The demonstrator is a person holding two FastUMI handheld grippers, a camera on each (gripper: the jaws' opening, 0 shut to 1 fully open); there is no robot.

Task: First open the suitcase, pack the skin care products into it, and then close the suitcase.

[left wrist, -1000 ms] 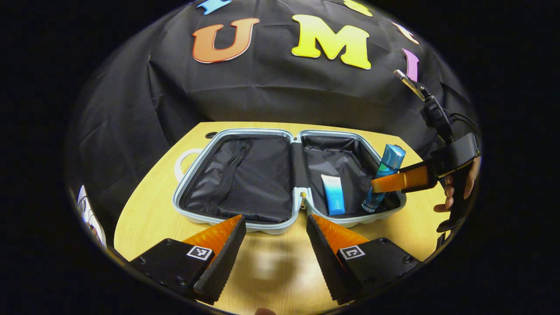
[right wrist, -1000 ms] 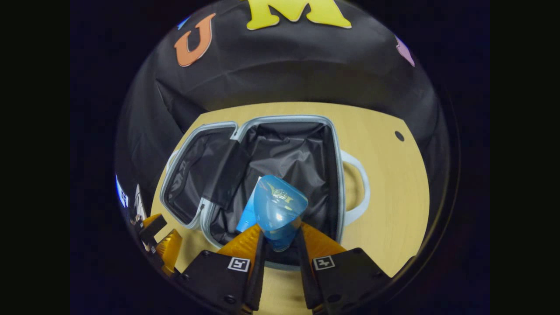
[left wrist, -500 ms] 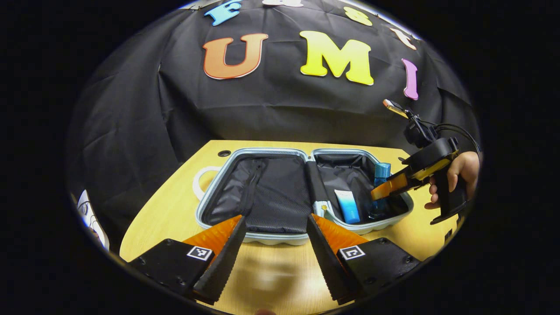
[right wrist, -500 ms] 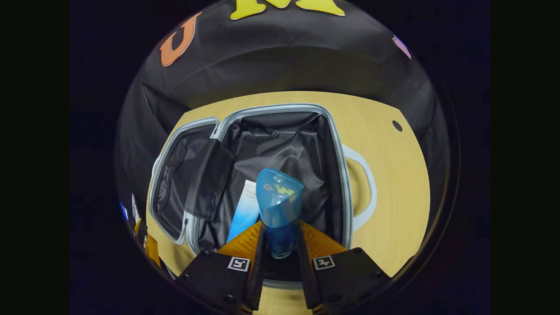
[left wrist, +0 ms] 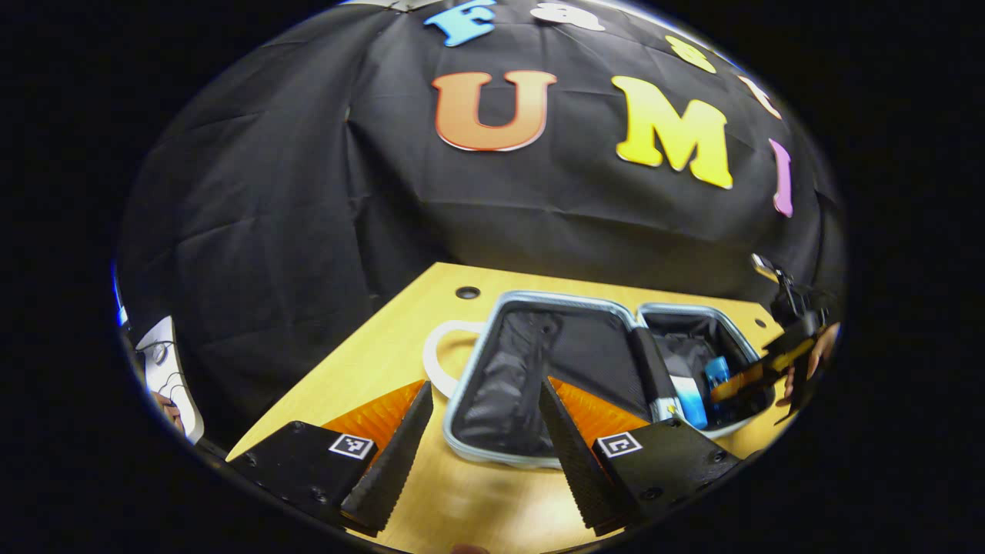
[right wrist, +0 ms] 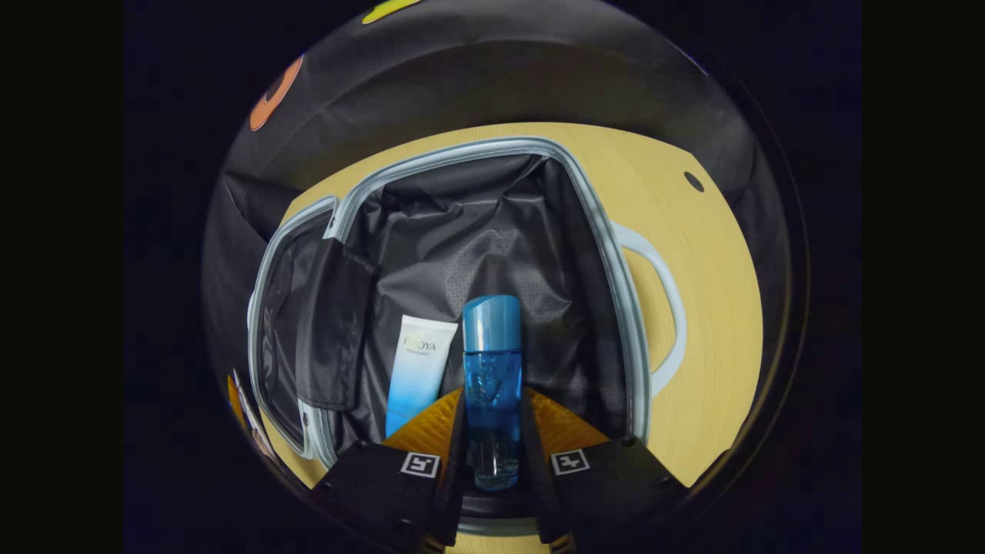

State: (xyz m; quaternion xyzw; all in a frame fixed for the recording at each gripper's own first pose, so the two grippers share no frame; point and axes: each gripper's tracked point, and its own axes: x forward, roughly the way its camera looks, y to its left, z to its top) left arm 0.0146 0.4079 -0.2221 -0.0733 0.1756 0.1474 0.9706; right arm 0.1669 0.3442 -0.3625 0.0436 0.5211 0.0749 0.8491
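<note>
The pale blue suitcase [right wrist: 616, 254] lies open on the wooden table, both halves lined in black. My right gripper [right wrist: 492, 438] is shut on a clear blue bottle [right wrist: 491, 369] with a blue cap, holding it low and flat inside the right half. A white-and-blue tube [right wrist: 415, 369] lies on the lining just left of the bottle. In the left gripper view the suitcase [left wrist: 531, 454] sits ahead, the tube [left wrist: 687, 400] and bottle [left wrist: 716, 371] show at its far right, with the right gripper [left wrist: 742, 382] over them. My left gripper [left wrist: 481, 431] is open and holds nothing, near the left half's front rim.
White handles stick out of the suitcase, one on the right [right wrist: 662, 308] and one on the left [left wrist: 439, 362]. The wooden table [right wrist: 716, 323] has small round holes near its far corners. A hand [left wrist: 819, 354] holds the right gripper at the far right.
My right gripper has lowered and tipped the bottle from standing to lying flat in the right half. The left gripper view has swung left and away, so the suitcase sits farther right.
</note>
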